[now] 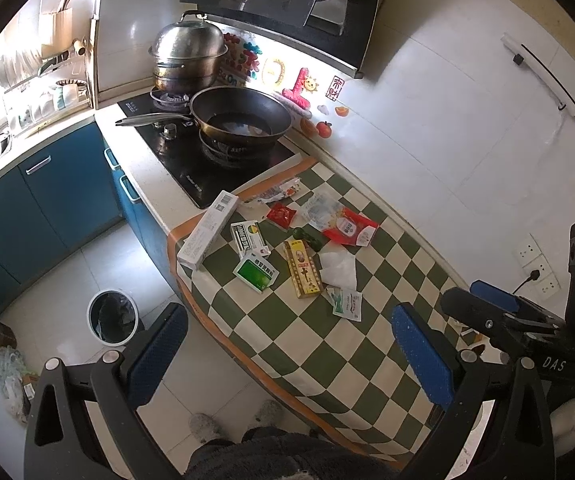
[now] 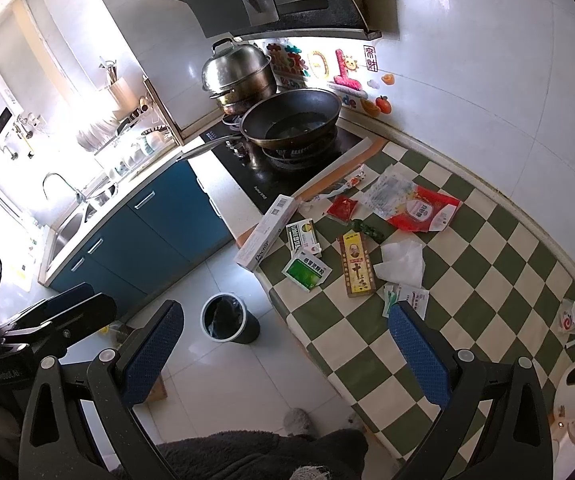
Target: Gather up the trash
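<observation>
I hold my left gripper (image 1: 287, 356) and my right gripper (image 2: 283, 354) above the checkered cloth (image 1: 327, 344), both with the jaws wide apart and empty. The trash lies together on the cloth near the stove (image 1: 207, 160): a long white box (image 1: 207, 230), a yellow box (image 1: 302, 268), a green sachet (image 1: 256, 274), a red packet (image 1: 349, 230) and a crumpled tissue (image 1: 339, 268). The bin (image 1: 112, 318) stands on the floor beside the counter.

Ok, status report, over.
Left gripper and right gripper open, empty. Wrappers and boxes still on checkered cloth. Trash bin on floor, path clear.
</observation>
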{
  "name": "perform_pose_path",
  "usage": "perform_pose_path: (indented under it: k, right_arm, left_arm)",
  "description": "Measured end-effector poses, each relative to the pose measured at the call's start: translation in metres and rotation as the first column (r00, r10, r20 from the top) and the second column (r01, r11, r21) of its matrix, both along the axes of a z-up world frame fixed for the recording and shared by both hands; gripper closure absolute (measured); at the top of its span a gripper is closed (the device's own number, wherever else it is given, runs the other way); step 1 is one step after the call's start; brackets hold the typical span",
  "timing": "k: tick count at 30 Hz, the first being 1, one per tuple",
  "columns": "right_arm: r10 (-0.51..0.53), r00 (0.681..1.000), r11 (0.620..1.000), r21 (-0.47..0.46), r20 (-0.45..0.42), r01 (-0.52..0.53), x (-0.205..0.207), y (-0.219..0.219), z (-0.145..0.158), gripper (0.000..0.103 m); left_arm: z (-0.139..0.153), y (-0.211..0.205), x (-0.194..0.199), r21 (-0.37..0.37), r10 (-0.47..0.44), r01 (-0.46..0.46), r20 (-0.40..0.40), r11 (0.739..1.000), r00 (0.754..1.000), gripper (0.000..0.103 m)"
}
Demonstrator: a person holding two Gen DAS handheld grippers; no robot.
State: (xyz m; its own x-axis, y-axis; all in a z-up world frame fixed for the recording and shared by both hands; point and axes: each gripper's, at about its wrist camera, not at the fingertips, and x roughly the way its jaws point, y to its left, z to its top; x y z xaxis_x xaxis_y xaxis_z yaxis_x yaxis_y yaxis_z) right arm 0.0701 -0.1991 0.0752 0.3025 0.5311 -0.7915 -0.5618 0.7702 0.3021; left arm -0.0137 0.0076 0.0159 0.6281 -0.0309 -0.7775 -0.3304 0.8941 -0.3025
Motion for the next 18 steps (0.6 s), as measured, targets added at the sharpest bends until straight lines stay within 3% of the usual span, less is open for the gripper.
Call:
perform_pose_path:
  k: [4, 6, 9, 11, 14, 18]
  right_arm:
    - [-0.013, 1.0, 1.0, -0.003, 0.006, 0.013, 0.001, 0.001, -0.001, 0.0]
    - [-0.052, 0.998, 0.998, -0.018, 0.019, 0.053, 0.002, 0.003, -0.004, 0.0]
    - [-0.13, 0.991, 0.99, -0.05, 0.023, 0.131, 0.011, 0.009, -0.021, 0.0]
    - [-0.189, 0.982, 0.978, -0.084, 0.021, 0.19, 0.02, 0.016, -0.045, 0.0]
    - [-0.243, 0.97, 0.96, -0.142, -0.005, 0.24, 0.043, 0.029, -0.087, 0.0]
    - [-0.294, 0.955, 0.93, -0.243, -0.043, 0.276, 0.091, 0.052, -0.152, 0.0]
  left_arm:
    - [-0.003, 0.006, 0.002, 0.029, 0.002, -0.002, -0.007, 1.0, 1.0, 0.0]
    - [-0.01, 0.015, 0.006, 0.124, 0.036, -0.032, -0.025, 0.992, 0.999, 0.0]
    - [-0.032, 0.033, 0.025, 0.289, 0.107, -0.082, -0.072, 0.954, 0.992, 0.0]
    - [-0.056, 0.052, 0.042, 0.35, 0.145, -0.097, -0.114, 0.932, 0.983, 0.0]
    - [-0.094, 0.082, 0.067, 0.378, 0.145, -0.069, -0.177, 0.923, 0.973, 0.0]
    - [-0.15, 0.114, 0.115, 0.407, 0.138, -0.003, -0.304, 0.914, 0.942, 0.0]
